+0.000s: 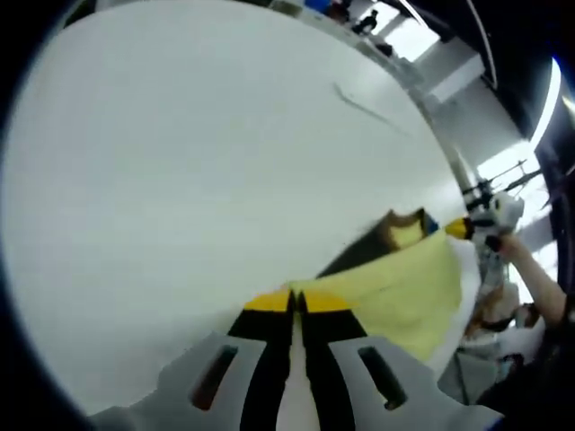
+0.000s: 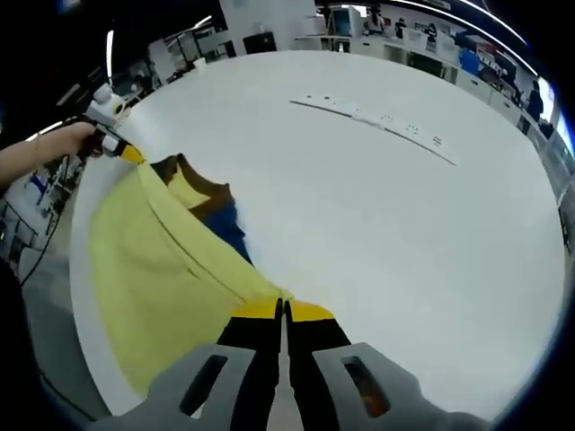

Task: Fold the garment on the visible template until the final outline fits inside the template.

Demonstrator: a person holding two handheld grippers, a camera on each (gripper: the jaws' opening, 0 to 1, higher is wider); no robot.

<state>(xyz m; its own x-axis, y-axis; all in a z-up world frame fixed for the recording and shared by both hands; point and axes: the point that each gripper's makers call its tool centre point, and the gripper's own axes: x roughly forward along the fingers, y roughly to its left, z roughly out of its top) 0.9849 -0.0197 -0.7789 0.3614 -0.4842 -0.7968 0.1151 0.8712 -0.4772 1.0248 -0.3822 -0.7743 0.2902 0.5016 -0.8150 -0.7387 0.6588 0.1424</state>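
Left gripper (image 1: 295,301) jaws pinched on yellow garment (image 1: 404,287) edge, over white table (image 1: 198,180); right gripper (image 1: 463,228) grips far corner.

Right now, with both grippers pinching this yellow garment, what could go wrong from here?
The left gripper and right gripper each look shut on an edge of the yellow garment, stretched between them; pulling unevenly could slip a pinch loose or skew the fold. The garment hangs near the white table's edge, so part could slide off. The strip that may mark the template lies far away, so the fold may land outside it.
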